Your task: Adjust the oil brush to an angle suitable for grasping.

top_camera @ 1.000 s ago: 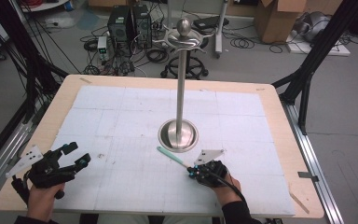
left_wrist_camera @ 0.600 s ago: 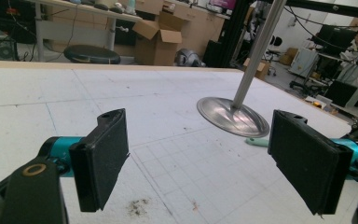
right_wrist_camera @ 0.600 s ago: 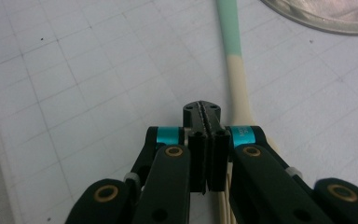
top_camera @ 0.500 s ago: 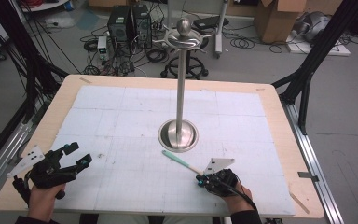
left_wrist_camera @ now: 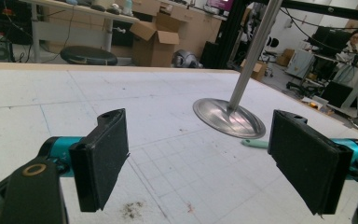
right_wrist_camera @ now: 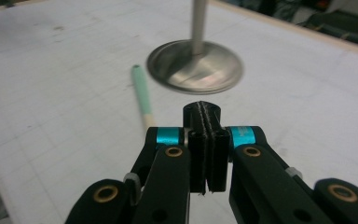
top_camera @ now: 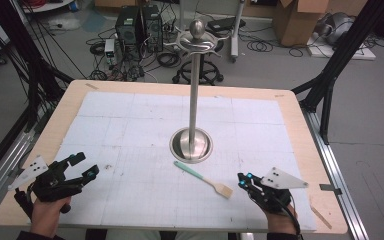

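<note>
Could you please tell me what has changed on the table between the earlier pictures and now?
The right tool, jaws shut and empty, drew back toward the table's right front corner, away from the spatula, which lies free. The left tool, open, and the metal stand stayed put.

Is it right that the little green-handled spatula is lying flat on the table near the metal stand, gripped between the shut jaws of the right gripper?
Not quite. The spatula does lie flat on the table near the metal stand, but the right gripper is not gripping it: the jaws are shut on nothing, beside the spatula's wooden end. The high view shows the gap.
</note>
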The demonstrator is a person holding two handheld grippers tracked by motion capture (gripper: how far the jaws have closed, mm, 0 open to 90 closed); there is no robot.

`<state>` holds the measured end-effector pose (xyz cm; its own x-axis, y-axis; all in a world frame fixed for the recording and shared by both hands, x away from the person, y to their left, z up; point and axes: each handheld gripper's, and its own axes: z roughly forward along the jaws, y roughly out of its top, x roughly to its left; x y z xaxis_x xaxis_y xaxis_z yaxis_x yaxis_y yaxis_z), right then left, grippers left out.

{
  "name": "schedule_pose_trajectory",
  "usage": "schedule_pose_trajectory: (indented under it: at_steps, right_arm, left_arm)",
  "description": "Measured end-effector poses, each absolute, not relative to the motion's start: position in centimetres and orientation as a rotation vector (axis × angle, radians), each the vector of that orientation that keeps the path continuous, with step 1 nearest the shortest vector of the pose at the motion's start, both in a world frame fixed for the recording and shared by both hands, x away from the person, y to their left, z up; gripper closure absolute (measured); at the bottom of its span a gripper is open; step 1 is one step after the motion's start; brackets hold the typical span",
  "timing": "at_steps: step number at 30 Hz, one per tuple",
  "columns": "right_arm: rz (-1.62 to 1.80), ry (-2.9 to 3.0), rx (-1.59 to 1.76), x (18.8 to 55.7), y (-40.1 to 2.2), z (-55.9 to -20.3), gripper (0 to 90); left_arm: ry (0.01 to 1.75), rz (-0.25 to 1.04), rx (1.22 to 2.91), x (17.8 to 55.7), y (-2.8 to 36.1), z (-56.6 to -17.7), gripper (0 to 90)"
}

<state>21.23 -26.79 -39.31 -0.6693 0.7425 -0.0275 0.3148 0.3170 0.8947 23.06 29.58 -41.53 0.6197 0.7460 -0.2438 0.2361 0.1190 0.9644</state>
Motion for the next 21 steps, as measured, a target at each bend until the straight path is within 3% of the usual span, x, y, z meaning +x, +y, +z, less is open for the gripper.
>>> schedule_pose_trajectory:
  at_steps: [4,5,6,7,8,11,16,21]
  right_arm:
    - [1.276,2.034,0.983,19.8,-28.5,-38.1,78.6]
    - [1.317,1.955,1.029,19.2,-29.4,-37.6,58.2]
    - [1.317,1.955,1.029,19.2,-29.4,-37.6,58.2]
    - [1.343,1.888,1.063,18.7,-29.9,-37.4,47.3]
    - [1.343,1.888,1.063,18.7,-29.9,-37.4,47.3]
    - [1.307,1.867,1.075,18.6,-30.0,-37.6,32.2]
    - [1.284,1.835,1.097,18.6,-29.9,-37.8,23.4]
    - [1.288,1.819,1.109,18.8,-29.9,-37.9,20.9]
  left_arm:
    - [0.880,0.446,1.436,23.2,29.5,-41.5,20.4]
    - [0.879,0.444,1.433,23.2,29.4,-41.5,20.3]
    - [0.880,0.442,1.429,23.2,29.4,-41.5,20.3]
    - [0.879,0.444,1.427,23.3,29.3,-41.5,20.3]
    - [0.879,0.444,1.427,23.3,29.3,-41.5,20.3]
    - [0.891,0.441,1.420,23.5,29.2,-41.6,20.3]
    - [0.888,0.443,1.419,23.4,29.4,-41.5,20.3]
    - [0.887,0.447,1.425,23.4,29.4,-41.5,20.3]
